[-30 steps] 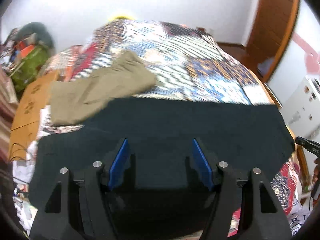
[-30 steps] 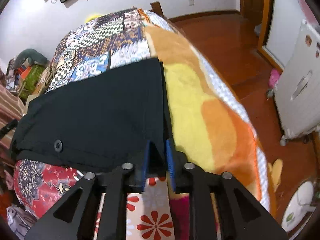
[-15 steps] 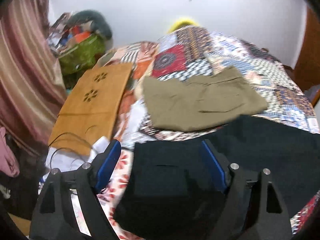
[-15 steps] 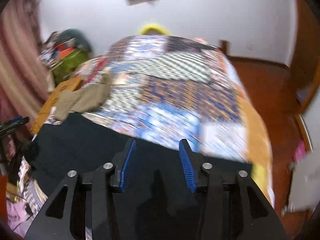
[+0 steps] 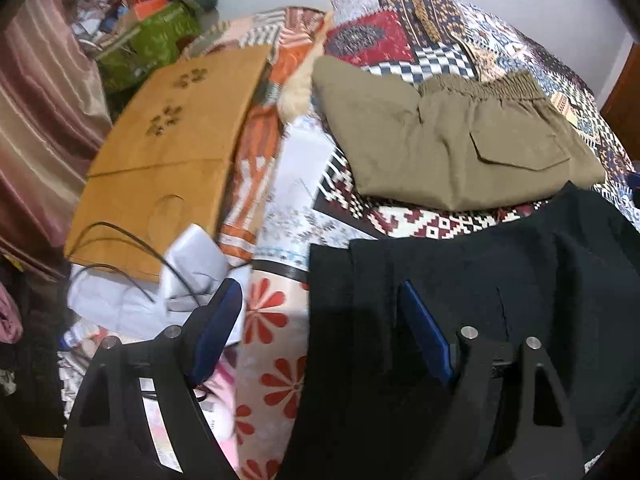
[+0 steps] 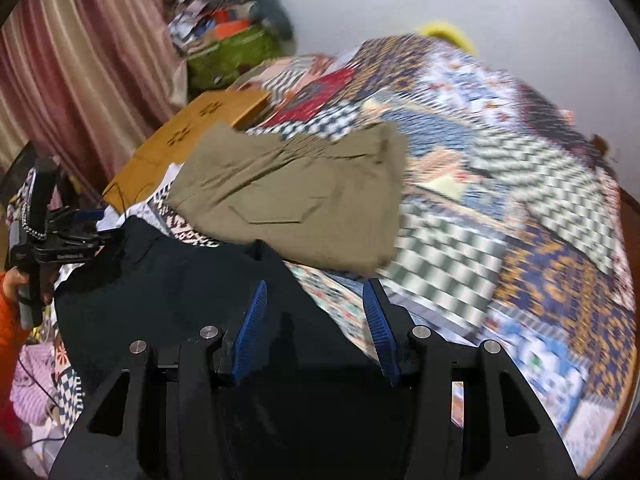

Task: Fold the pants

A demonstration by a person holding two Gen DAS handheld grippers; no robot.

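Black pants lie flat across the near side of the bed. My left gripper is open over their left end: its right pad hangs above the black cloth and its left pad hangs past the cloth edge, over the flowered sheet. In the right wrist view my right gripper is open above the black pants at their far edge, with nothing pinched. Folded olive pants rest on the quilt just beyond the black ones, also seen as olive pants. The left gripper shows at the black pants' left end, held by a hand.
A patchwork quilt covers the bed. Left of the bed lie a flattened cardboard box, black cables and white paper. A striped curtain and a green bag stand at the far left.
The right gripper let go of the black pants' right edge, opened and swung left over the bed. The left gripper opened wider and moved to the pants' left end.
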